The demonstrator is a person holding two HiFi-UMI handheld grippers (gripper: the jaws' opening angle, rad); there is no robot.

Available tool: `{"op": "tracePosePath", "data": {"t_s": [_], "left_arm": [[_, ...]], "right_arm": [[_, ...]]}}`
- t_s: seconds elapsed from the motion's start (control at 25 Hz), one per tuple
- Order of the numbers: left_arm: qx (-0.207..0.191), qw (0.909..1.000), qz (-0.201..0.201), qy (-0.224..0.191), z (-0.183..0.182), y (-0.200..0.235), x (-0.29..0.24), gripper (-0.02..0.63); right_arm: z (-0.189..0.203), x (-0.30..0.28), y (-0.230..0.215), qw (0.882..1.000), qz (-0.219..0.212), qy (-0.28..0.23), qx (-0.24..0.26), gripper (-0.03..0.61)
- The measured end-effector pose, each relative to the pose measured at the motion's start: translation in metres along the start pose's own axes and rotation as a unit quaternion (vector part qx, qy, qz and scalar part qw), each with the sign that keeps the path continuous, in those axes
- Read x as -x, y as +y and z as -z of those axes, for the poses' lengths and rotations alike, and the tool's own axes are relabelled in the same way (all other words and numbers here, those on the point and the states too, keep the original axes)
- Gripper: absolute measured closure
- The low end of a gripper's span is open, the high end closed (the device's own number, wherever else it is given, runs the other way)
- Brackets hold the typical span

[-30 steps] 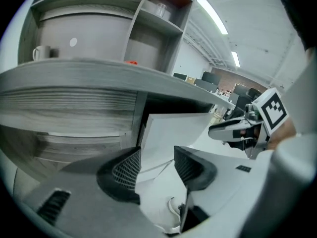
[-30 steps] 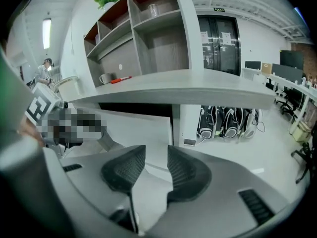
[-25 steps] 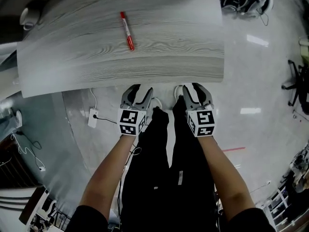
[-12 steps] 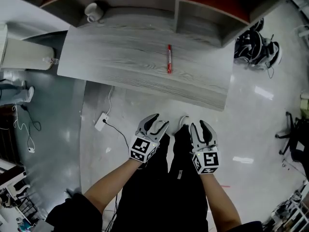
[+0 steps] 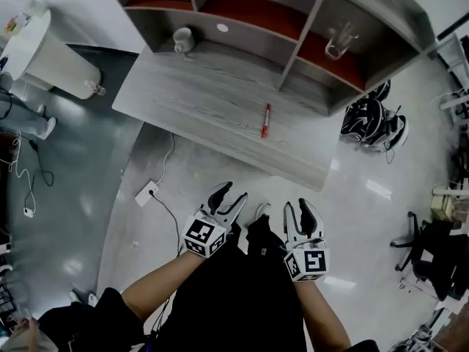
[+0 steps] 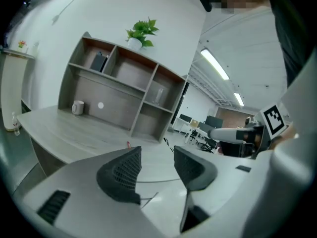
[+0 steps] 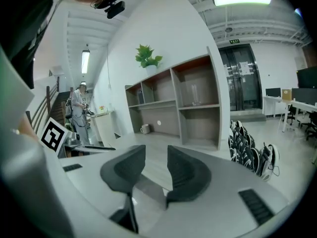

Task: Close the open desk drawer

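Left jaws: the fingers (image 6: 121,175) of the left gripper (image 6: 157,153) are held spread, with nothing between them; the dark pads are ribbed and wedge-shaped, set in a smooth pale grey shell.
Right jaws: the fingers (image 7: 185,175) of the right gripper (image 7: 156,155) are parted by a narrower gap, also empty; the same dark ribbed pads are seen on a pale body.
Grippers: in the head view the left gripper (image 5: 233,193) and right gripper (image 5: 297,205) are seen side by side at lower centre, well short of the desk, each backed by a black-and-white marker cube (image 5: 204,237).
Desk: a desk (image 5: 212,101) of grey wood grain is shown slanting across the upper middle, its near edge turned toward the grippers.
Drawer: the drawer cannot be made out in any view; only the desk's top and near edge are shown.
On the desk: a red pen (image 5: 266,120) is seen near the middle, and a white mug (image 5: 182,39) at the back left.
Shelving: a grey shelf unit (image 5: 299,44) with red-brown compartment floors is set along the desk's far side; a clear glass (image 5: 338,42) is held in one bay, and a green plant (image 6: 142,31) is seen on top.
Room: a glossy pale floor (image 5: 366,196) is spread below, with a white power strip (image 5: 146,193) and its cable at left.
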State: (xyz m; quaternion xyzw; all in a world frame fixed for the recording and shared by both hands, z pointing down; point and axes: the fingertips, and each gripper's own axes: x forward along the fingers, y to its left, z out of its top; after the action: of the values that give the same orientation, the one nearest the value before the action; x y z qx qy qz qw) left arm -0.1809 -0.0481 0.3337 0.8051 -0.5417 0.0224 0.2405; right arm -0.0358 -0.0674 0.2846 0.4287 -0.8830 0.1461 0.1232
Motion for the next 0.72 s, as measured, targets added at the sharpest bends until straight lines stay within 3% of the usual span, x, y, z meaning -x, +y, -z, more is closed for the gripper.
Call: {"op": "tracePosePath", "data": {"t_s": [0.28,0.44,0.72], "left_arm": [[-0.007,0.9980,-0.014,-0.060,-0.058,-0.008,0.031,0.397],[0.019,0.9969,-0.015,-0.075,-0.075,-0.014,0.036,0.397],[-0.022,0.9945,0.008,-0.103,-0.111,-0.041,0.040,0.399]], "right_arm": [[-0.042,0.010,0.026,0.999,-0.002,-0.043,0.014,0.428],[-0.059,0.008,0.039,0.998,-0.004,-0.066,0.021,0.429],[-0.099,0.016,0.048,0.994,-0.005,-0.103,0.022,0.450]]}}
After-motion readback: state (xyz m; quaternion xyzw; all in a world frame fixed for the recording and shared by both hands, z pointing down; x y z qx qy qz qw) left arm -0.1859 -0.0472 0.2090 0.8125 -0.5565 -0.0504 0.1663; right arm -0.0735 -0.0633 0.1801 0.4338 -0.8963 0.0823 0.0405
